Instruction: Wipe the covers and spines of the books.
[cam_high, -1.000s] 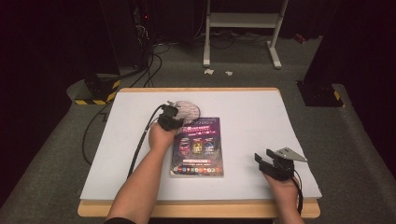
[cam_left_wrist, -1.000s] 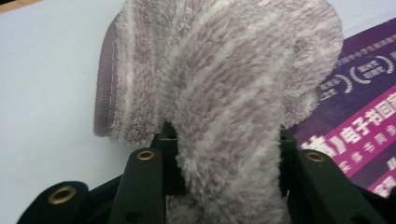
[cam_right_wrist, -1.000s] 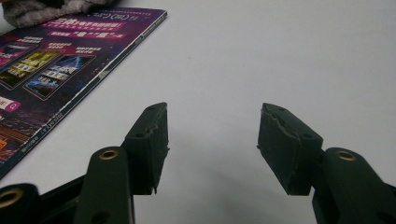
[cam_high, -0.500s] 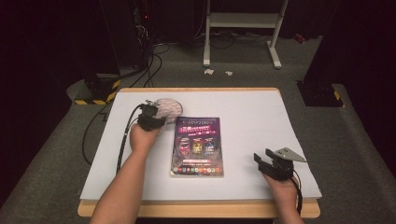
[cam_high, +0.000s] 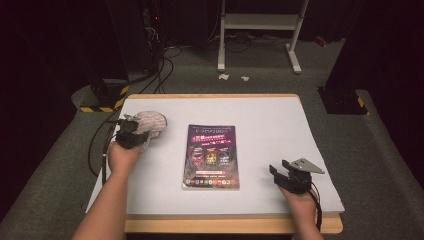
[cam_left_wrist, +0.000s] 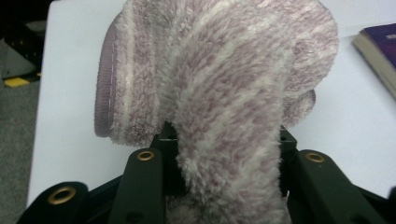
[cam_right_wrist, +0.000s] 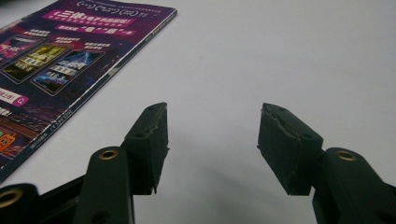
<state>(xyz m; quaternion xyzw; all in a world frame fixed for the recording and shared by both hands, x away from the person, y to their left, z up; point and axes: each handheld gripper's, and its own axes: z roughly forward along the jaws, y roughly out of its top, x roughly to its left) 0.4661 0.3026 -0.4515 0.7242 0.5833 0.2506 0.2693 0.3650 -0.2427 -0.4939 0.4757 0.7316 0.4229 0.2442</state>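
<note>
Left gripper (cam_high: 134, 134) has shifted left off the magazine (cam_high: 211, 156), and I'm seeing it clamping the fuzzy sock (cam_left_wrist: 219, 79); right gripper (cam_right_wrist: 212, 140) is sitting half-open, empty.

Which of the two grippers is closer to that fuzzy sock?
The left. The left gripper is clamped on the fuzzy sock at the table's left edge; the right gripper sits open beyond the magazine, near the right front corner.

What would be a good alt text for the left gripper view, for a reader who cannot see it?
A fluffy pink-and-white striped sock is clamped in the left tongs and hangs over a white table. The corner of a magazine lies at the right edge.
</note>
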